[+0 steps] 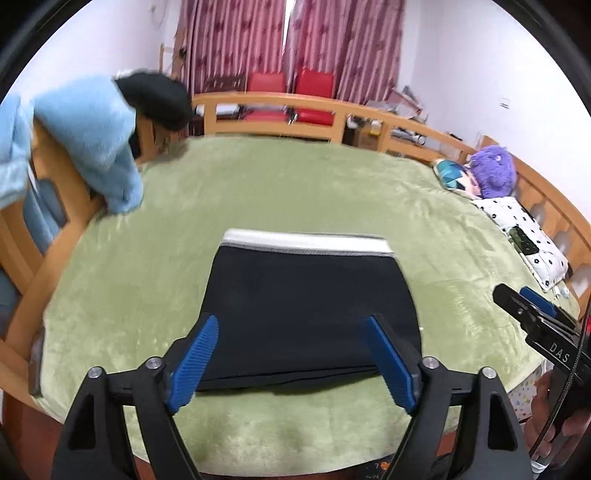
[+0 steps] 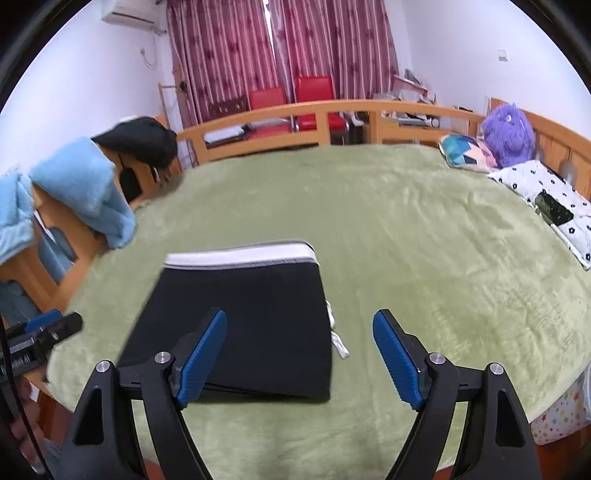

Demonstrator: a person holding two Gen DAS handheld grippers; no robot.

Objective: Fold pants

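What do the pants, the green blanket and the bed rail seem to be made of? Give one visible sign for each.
Pants: probably a smooth, matt knit; dark, flat, with a pale elastic-looking waistband.
Green blanket: likely plush fleece; soft nap with sheen streaks.
Bed rail: apparently light wood, satin finish; uniform tan, rounded bars.

A home bedroom. A wide bed [image 2: 424, 236] under a green plush blanket fills the room, fenced by a wooden rail [image 2: 295, 112]. At the bed's right end lie a flowered pillow [image 2: 535, 184] and a purple plush toy [image 2: 508, 134]. Beyond the bed hang pink striped curtains [image 2: 280, 48], with two red chairs [image 2: 291, 96] before them. High above the bed's left corner sits an air conditioner [image 2: 135, 9].
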